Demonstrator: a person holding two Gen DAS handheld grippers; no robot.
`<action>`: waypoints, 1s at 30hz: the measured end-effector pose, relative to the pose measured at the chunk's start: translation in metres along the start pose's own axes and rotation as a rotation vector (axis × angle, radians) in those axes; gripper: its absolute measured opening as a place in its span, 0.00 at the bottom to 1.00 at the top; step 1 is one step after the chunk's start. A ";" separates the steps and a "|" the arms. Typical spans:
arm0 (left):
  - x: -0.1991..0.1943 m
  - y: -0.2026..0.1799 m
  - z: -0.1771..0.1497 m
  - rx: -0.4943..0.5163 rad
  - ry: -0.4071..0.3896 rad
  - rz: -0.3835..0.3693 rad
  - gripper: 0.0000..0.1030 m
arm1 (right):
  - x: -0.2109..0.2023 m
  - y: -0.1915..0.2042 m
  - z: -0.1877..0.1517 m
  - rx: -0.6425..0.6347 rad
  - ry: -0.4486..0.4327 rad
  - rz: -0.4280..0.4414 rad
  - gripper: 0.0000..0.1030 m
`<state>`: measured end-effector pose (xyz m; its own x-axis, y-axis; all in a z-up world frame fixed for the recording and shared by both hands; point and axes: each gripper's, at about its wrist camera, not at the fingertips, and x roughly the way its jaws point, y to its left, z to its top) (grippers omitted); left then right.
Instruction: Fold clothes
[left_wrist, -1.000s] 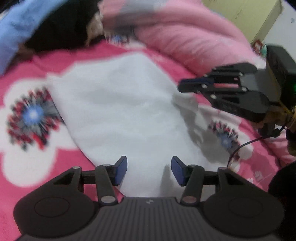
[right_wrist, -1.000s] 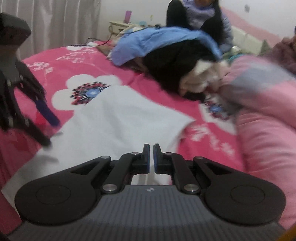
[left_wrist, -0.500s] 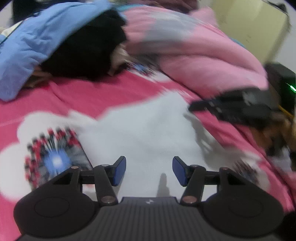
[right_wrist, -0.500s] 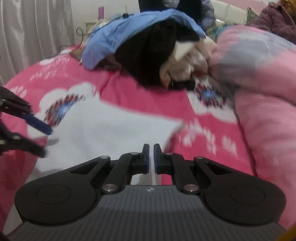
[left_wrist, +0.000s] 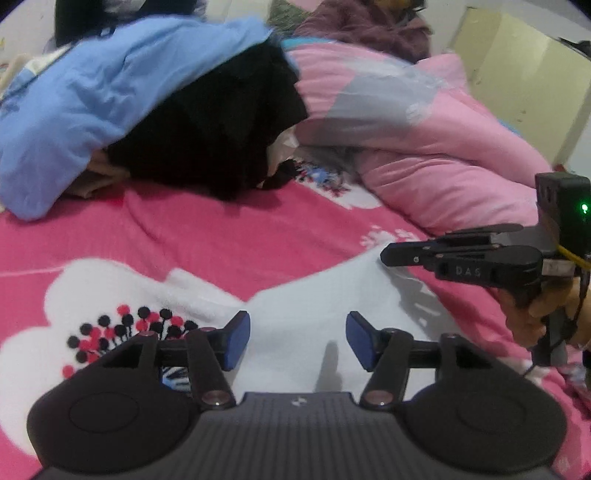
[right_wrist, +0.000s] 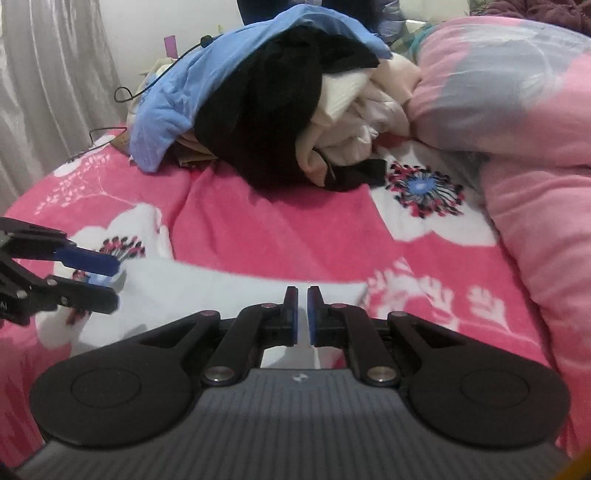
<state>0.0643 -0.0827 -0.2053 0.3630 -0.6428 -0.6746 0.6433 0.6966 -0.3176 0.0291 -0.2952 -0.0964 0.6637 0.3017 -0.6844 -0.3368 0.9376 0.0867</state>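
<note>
White garment lying flat beneath both grippers.
White garment (left_wrist: 317, 314) stretching toward twelve o'clock; left gripper (left_wrist: 297, 342) hovering spread, right gripper (right_wrist: 302, 314) nearly closed, gripping nothing visible.

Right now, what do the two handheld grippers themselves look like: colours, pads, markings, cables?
Both are matte black linkage grippers with round pivot discs, silver rivets and a ribbed grey body. The left gripper has blue fingertip pads; so does the right gripper. Seen from the left camera, the right one shows embossed "DAS" lettering, a black box with a green light, a yellow cable and a thin black wire.

left gripper (left_wrist: 297, 341) jaws wide apart, right gripper (right_wrist: 302, 314) jaws nearly closed
</note>
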 end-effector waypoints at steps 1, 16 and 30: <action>0.008 0.006 -0.001 -0.021 0.019 0.007 0.57 | 0.012 -0.005 -0.002 0.022 0.026 -0.007 0.05; -0.058 -0.012 -0.018 0.013 -0.014 0.027 0.56 | -0.050 -0.003 -0.010 0.147 -0.028 -0.027 0.05; -0.046 -0.082 -0.098 0.184 0.233 -0.083 0.55 | -0.034 0.038 -0.084 0.055 0.205 0.014 0.04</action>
<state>-0.0713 -0.0787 -0.2134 0.1532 -0.5901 -0.7927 0.7836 0.5613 -0.2664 -0.0625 -0.2846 -0.1310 0.5076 0.2783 -0.8154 -0.3041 0.9434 0.1327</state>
